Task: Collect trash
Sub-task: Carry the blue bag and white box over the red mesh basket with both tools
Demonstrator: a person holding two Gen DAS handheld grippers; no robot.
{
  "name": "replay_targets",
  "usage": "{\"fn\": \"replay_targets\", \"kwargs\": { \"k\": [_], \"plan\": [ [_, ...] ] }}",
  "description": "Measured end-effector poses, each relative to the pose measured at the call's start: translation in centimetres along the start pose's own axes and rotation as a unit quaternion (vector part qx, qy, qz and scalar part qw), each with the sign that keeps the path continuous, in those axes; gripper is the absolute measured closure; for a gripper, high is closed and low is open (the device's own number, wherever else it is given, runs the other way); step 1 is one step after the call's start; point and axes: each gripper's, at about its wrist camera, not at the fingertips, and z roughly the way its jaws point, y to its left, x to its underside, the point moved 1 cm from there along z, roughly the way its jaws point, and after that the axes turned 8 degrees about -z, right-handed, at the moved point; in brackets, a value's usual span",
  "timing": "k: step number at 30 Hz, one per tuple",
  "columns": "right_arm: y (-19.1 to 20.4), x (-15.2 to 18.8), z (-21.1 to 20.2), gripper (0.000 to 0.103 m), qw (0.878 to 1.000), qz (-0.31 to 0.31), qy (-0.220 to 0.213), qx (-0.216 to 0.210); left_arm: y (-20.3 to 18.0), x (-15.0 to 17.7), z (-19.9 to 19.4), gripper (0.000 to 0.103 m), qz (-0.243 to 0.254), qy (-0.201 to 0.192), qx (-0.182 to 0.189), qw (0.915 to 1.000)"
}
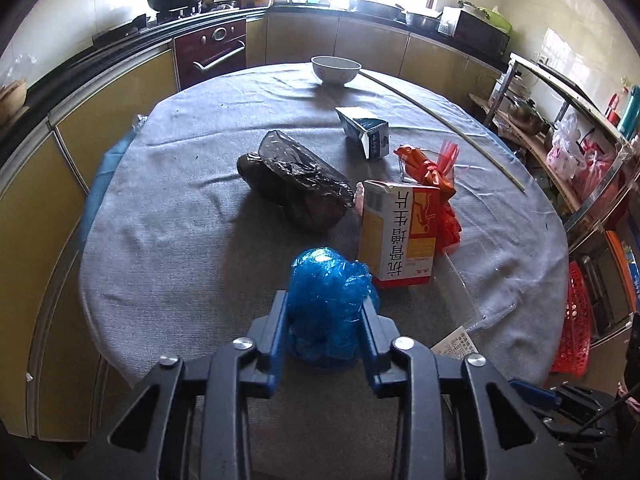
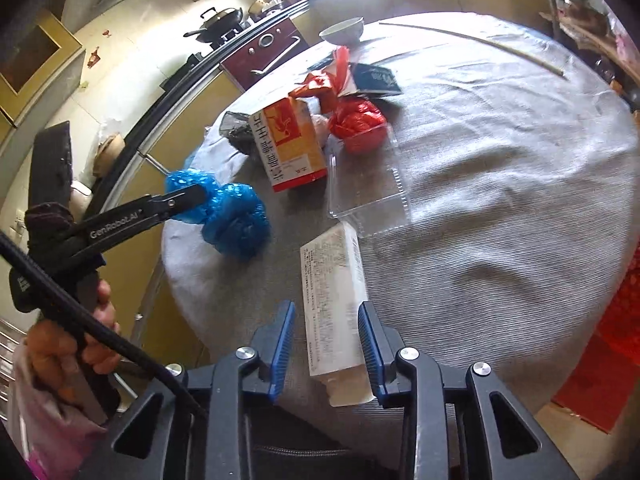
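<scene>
My left gripper (image 1: 325, 312) is shut on a crumpled blue plastic bag (image 1: 326, 300) at the near edge of the grey-clothed table (image 1: 168, 240). The bag also shows in the right wrist view (image 2: 234, 216), pinched by the left gripper. My right gripper (image 2: 326, 336) is open around a white paper packet (image 2: 334, 300) lying on the cloth; the right finger touches it, the left stands apart. Further back lie an orange medicine box (image 1: 396, 232), a black bag (image 1: 296, 180), red wrappers (image 1: 430, 168), a clear plastic tray (image 2: 368, 184) and a small carton (image 1: 366, 130).
A white bowl (image 1: 336, 70) and a long thin stick (image 1: 444, 120) lie at the table's far side. Yellow cabinets and an oven (image 1: 210, 50) run along the left. A metal shelf (image 1: 560, 128) and a red basket (image 1: 576, 320) stand on the right.
</scene>
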Motion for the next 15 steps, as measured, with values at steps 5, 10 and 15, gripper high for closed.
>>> {"fn": "replay_targets", "kwargs": {
  "k": [5, 10, 15],
  "plan": [
    [0.3, 0.0, 1.2, 0.046, 0.999, -0.002, 0.017, 0.029, 0.6, 0.3, -0.7, 0.076, -0.01, -0.008, 0.006, 0.9999],
    [1.5, 0.0, 2.4, 0.035, 0.999, -0.025, 0.019, 0.042, 1.0, 0.7, -2.1, 0.076, -0.006, -0.024, 0.006, 0.9997],
    [2.7, 0.5, 4.0, 0.056, 0.993, -0.074, 0.031, 0.082, 1.6, 0.7, -3.7, 0.076, -0.007, -0.042, 0.006, 0.9991]
  ]
}}
